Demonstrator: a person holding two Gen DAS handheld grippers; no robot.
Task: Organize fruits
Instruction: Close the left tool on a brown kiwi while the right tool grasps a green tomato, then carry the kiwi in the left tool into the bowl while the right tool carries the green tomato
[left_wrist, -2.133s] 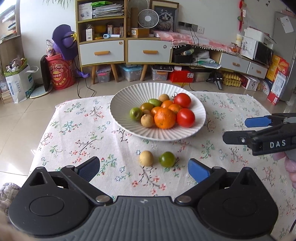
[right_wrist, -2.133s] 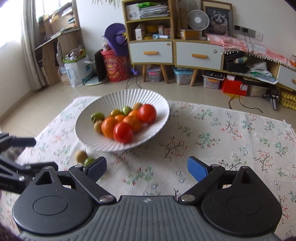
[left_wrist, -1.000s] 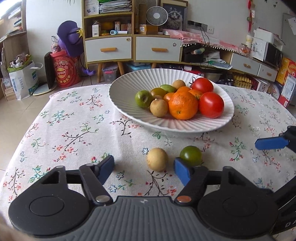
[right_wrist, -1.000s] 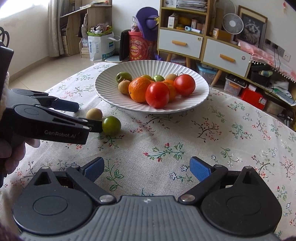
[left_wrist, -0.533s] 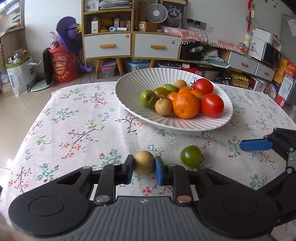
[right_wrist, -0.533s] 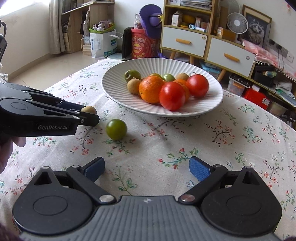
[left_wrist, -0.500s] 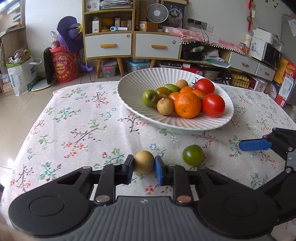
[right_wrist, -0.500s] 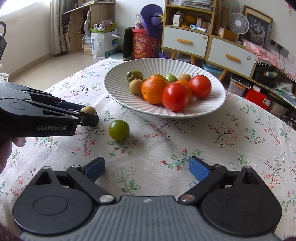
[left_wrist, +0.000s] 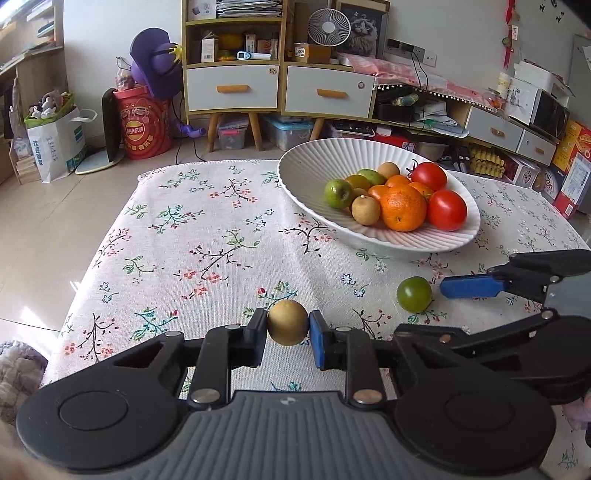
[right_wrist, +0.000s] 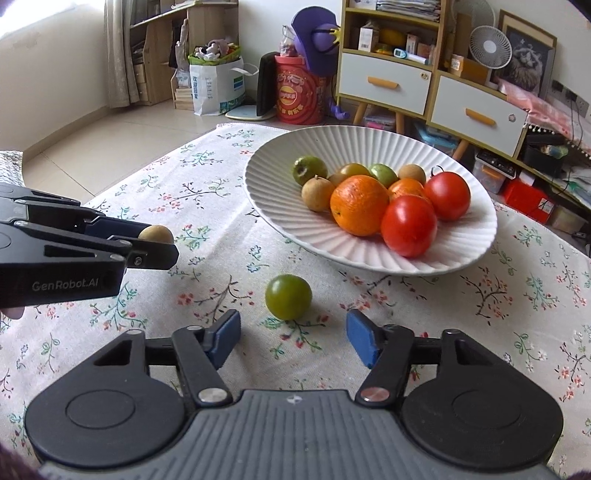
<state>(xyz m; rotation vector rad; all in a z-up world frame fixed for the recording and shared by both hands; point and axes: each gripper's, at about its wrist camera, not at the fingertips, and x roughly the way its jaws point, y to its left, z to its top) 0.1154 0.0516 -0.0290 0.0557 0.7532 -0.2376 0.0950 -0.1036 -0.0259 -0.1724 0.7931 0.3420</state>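
My left gripper (left_wrist: 288, 328) is shut on a small tan round fruit (left_wrist: 288, 322), held just above the floral tablecloth; it also shows in the right wrist view (right_wrist: 157, 233). A green round fruit (right_wrist: 288, 297) lies on the cloth, just ahead of my right gripper (right_wrist: 291, 338), whose jaws stand open either side of it and apart from it. In the left wrist view the green fruit (left_wrist: 414, 294) lies beside the right gripper's blue pad (left_wrist: 469, 287). A white ribbed bowl (right_wrist: 280, 218) holds tomatoes, oranges, and green and tan fruits.
The floral tablecloth (left_wrist: 207, 236) covers the table, with bare cloth left of the bowl (left_wrist: 303, 195). The table's far edge and floor lie beyond. Drawers, shelves and boxes stand along the back wall.
My left gripper has lifted the tan fruit and swung left, away from the green fruit. My right gripper has moved in toward the green fruit and its jaws have narrowed.
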